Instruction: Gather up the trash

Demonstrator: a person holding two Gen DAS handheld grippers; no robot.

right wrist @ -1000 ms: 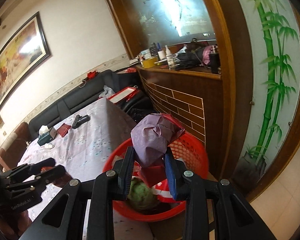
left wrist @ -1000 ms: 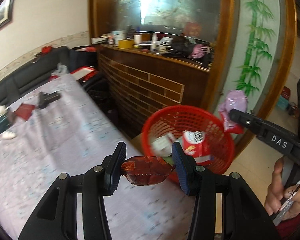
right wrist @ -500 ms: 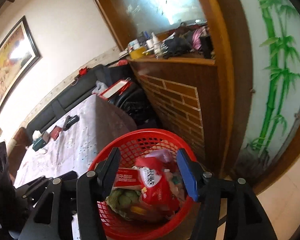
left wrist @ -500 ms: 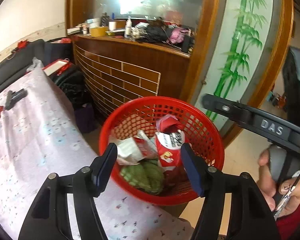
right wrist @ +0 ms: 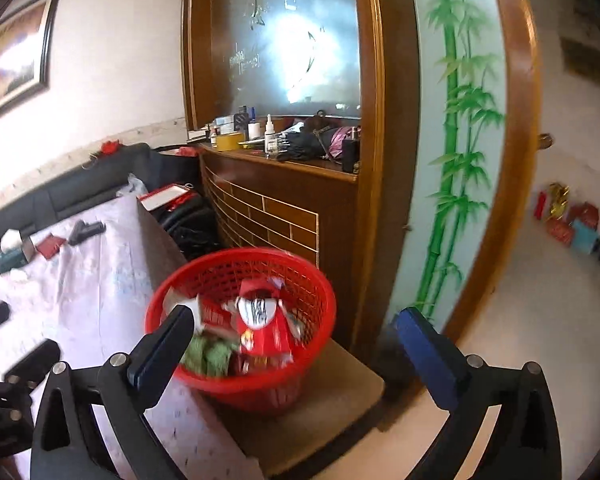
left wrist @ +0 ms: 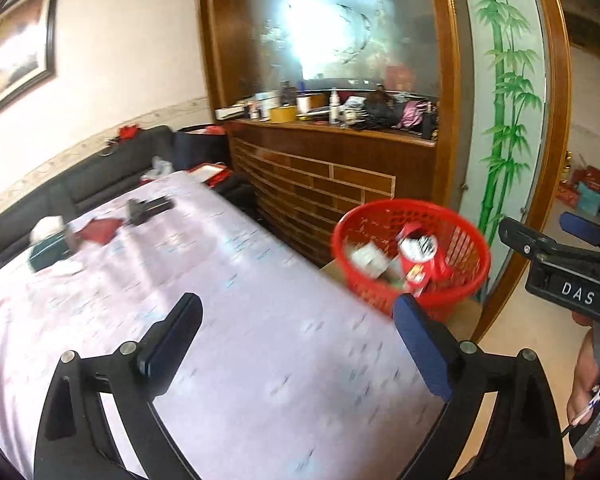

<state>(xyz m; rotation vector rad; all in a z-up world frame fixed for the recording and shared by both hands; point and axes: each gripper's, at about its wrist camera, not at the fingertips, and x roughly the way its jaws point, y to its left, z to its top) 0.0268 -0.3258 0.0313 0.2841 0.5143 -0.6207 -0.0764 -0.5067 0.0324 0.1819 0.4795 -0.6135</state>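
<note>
Both wrappers have dropped into the red basket point(right wrist: 240, 324); left gripper point(left wrist: 296, 332) and right gripper point(right wrist: 292, 344) gape wide, empty. Beyond the basket, scraps point(left wrist: 100, 229) on the table point(left wrist: 260, 360) probably remain.

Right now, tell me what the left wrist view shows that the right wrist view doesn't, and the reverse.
Only the left wrist view shows the right tool from outside, with its DAS label, and the hand holding it.

Only the right wrist view shows the green trash low in the basket, the brown stand under it, and the left tool's fingers from outside.

Both show the red basket of wrappers beside the covered table, the dark pistol-shaped item, the cluttered wooden shelf and the bamboo panel. Both tools are open and empty.
</note>
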